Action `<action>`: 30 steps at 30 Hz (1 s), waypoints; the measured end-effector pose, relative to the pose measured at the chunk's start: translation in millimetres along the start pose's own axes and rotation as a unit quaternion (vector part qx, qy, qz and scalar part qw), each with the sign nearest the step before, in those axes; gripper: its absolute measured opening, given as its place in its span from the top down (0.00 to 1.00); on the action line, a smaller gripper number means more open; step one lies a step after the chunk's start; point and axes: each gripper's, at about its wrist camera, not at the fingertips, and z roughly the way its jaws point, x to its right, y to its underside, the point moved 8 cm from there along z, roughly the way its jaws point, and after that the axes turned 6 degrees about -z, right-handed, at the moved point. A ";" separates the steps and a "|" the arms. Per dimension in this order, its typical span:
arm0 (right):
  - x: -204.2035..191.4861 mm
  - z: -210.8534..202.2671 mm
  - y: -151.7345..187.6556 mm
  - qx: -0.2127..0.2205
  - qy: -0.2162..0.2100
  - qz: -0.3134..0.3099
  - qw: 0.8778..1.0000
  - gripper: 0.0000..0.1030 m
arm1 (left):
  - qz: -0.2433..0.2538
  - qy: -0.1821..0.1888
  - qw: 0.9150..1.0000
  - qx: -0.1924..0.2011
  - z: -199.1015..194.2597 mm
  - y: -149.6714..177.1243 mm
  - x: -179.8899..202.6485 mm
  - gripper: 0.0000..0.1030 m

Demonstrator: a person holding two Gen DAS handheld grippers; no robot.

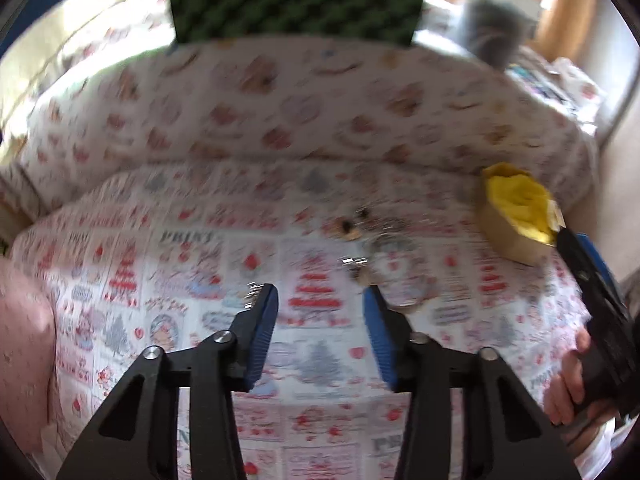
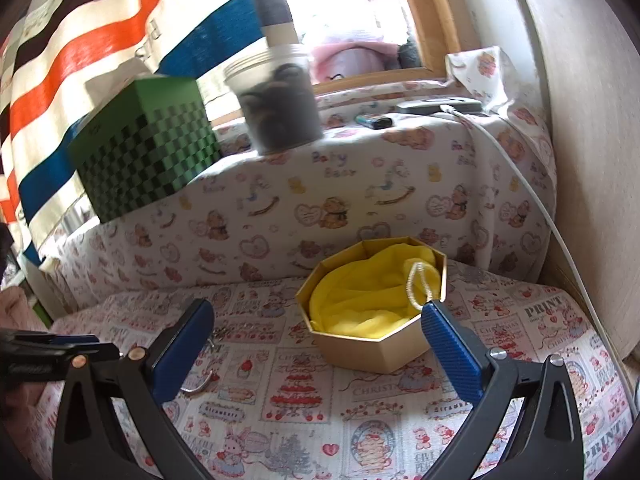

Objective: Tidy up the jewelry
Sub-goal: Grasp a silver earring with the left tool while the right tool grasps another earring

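Observation:
A gold hexagonal box (image 2: 372,350) lined with yellow cloth (image 2: 368,296) sits on the patterned tablecloth; it also shows at the right of the left wrist view (image 1: 508,236). Blurred jewelry pieces (image 1: 360,228) lie on the cloth ahead of my left gripper (image 1: 322,304), which is open and empty. A thin silver bangle (image 2: 200,386) lies by the left finger of my right gripper (image 2: 316,332), which is open and empty, just in front of the box. The right gripper appears at the right edge of the left wrist view (image 1: 596,280).
A raised ledge covered in teddy-bear cloth (image 2: 360,184) runs behind the table. On it stand a green checkered box (image 2: 144,152), a plastic jar of dark items (image 2: 280,100), and small devices (image 2: 440,106) with a white cable (image 2: 532,200). A wall is at the right.

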 end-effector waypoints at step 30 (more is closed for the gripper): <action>-88.6 42.0 17.1 -0.197 -0.153 -0.021 0.968 0.46 | -0.033 -0.005 0.995 0.093 -6.2 -18.9 -30.0 0.91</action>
